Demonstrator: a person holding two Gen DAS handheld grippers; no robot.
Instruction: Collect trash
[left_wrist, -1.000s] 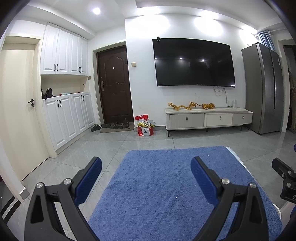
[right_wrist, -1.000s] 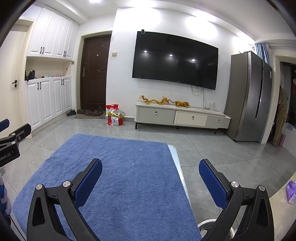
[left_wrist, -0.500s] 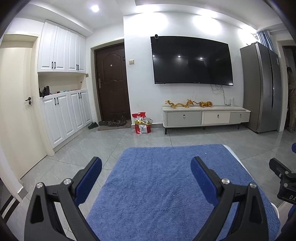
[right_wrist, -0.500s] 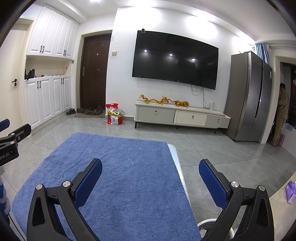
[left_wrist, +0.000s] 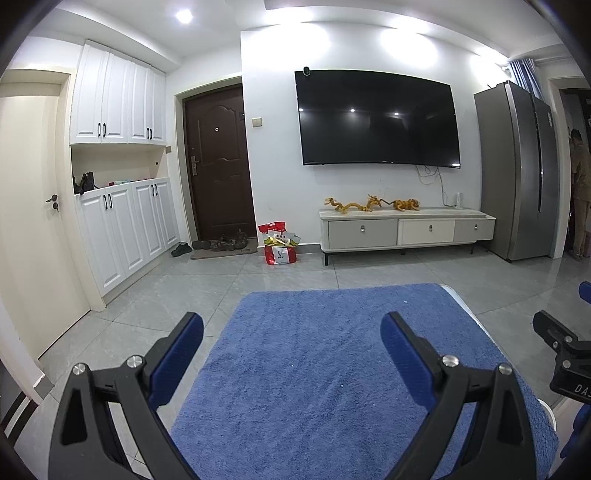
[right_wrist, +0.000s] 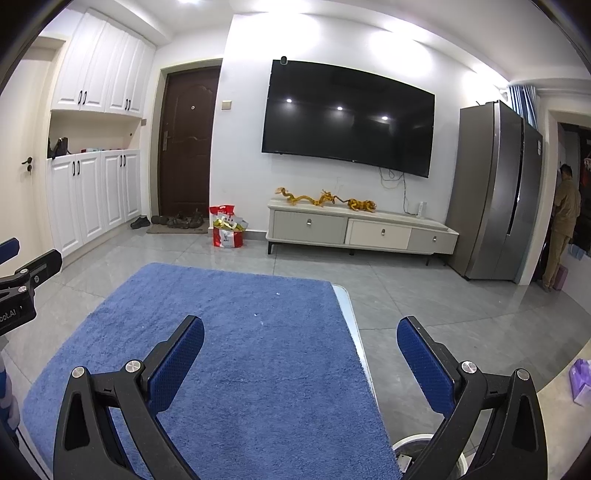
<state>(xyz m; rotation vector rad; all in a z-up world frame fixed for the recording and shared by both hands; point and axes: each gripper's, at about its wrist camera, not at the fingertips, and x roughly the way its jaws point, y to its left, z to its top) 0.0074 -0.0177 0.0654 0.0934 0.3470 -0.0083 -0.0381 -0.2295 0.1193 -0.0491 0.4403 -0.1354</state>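
A blue towel (left_wrist: 332, 369) covers the table under both grippers, and only a few tiny white specks (right_wrist: 255, 315) lie on it. My left gripper (left_wrist: 291, 336) hovers open over the towel's left half with nothing between its fingers. The right gripper (right_wrist: 301, 343) stands open over the towel's right edge (right_wrist: 351, 325), also empty. Each gripper shows at the border of the other's view: the right gripper (left_wrist: 561, 350) and the left gripper (right_wrist: 26, 273). A red fast-food bag (left_wrist: 279, 245) stuffed with wrappers sits on the floor by the far wall.
A white round rim (right_wrist: 413, 443) shows low beside the table's right side, and a purple item (right_wrist: 581, 380) lies on the floor further right. Beyond are a TV cabinet (right_wrist: 362, 230), a fridge (right_wrist: 498, 192), a person (right_wrist: 561, 229) beside it, and shoes at the door (left_wrist: 225, 243).
The left wrist view has drifted slightly right and up, so the room slid left. The right wrist view is almost still. Both grippers stay open and empty.
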